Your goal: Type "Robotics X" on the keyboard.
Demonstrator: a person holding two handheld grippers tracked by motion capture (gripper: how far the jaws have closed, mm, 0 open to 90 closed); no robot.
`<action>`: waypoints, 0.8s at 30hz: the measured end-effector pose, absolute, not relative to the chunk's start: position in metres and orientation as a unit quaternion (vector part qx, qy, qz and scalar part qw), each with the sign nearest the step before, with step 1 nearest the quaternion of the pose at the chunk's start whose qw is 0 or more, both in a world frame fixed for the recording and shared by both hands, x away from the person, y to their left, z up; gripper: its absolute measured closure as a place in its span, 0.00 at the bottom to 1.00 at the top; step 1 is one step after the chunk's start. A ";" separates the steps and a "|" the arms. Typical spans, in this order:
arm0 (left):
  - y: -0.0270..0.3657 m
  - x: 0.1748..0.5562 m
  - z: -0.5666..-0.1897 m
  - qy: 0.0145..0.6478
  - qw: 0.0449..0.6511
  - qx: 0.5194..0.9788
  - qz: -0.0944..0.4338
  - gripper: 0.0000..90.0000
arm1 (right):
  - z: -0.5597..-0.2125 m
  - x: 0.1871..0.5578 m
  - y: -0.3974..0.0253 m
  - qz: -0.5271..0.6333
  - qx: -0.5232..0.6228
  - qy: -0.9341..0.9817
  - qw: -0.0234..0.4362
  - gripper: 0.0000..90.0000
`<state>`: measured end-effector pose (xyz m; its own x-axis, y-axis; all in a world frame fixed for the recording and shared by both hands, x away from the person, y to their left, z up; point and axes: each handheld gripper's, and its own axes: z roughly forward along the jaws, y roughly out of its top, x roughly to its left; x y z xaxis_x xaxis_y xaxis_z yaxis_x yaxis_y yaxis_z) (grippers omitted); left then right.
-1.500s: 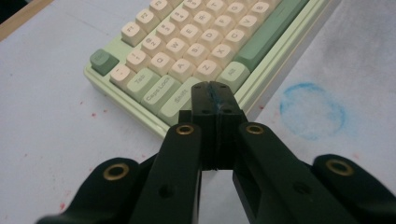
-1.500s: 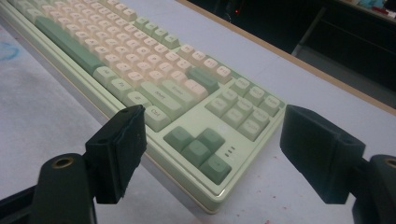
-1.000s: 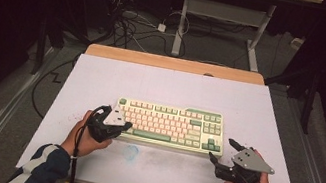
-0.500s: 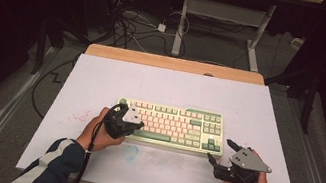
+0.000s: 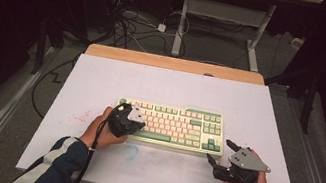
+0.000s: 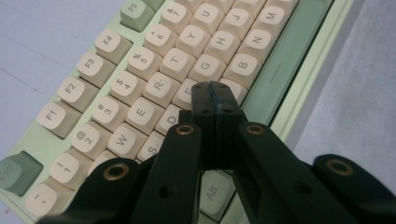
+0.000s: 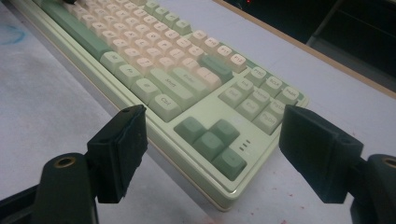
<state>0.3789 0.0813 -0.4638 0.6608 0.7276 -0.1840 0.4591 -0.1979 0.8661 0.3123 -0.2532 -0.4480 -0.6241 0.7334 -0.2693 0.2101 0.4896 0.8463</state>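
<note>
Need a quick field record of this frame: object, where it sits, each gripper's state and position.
object: keyboard, pale green case, cream and green keys
surface: white table, keyboard lies flat on it
left gripper: jaws shut, tips over the letter keys near F and G; contact cannot be told
right gripper: jaws open, off the keyboard's right end, facing the arrow keys
marks: faint blue smudge on the table in front of the keyboard

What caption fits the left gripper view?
Shut left claw poised over the keyboard, tips above the keys near F and G.
</note>
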 end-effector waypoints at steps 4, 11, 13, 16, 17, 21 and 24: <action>0.080 0.379 -0.465 0.387 0.498 0.764 0.138 0.97 | -0.448 0.312 -0.254 0.411 0.295 0.802 0.319 0.27; 0.081 0.378 -0.465 0.384 0.494 0.766 0.145 0.97 | -0.449 0.312 -0.253 0.404 0.291 0.808 0.315 0.27; 0.080 0.379 -0.467 0.388 0.489 0.769 0.140 0.97 | -0.450 0.313 -0.252 0.404 0.289 0.809 0.313 0.27; 0.080 0.379 -0.467 0.384 0.490 0.769 0.144 0.97 | -0.450 0.312 -0.252 0.402 0.289 0.810 0.313 0.27; 0.080 0.378 -0.467 0.384 0.490 0.769 0.145 0.97 | -0.450 0.312 -0.252 0.403 0.290 0.810 0.313 0.27; 0.083 0.376 -0.462 0.381 0.498 0.763 0.157 0.97 | -0.449 0.312 -0.252 0.404 0.289 0.809 0.315 0.27; 0.086 0.375 -0.459 0.378 0.507 0.758 0.163 0.94 | -0.449 0.313 -0.253 0.406 0.293 0.806 0.314 0.27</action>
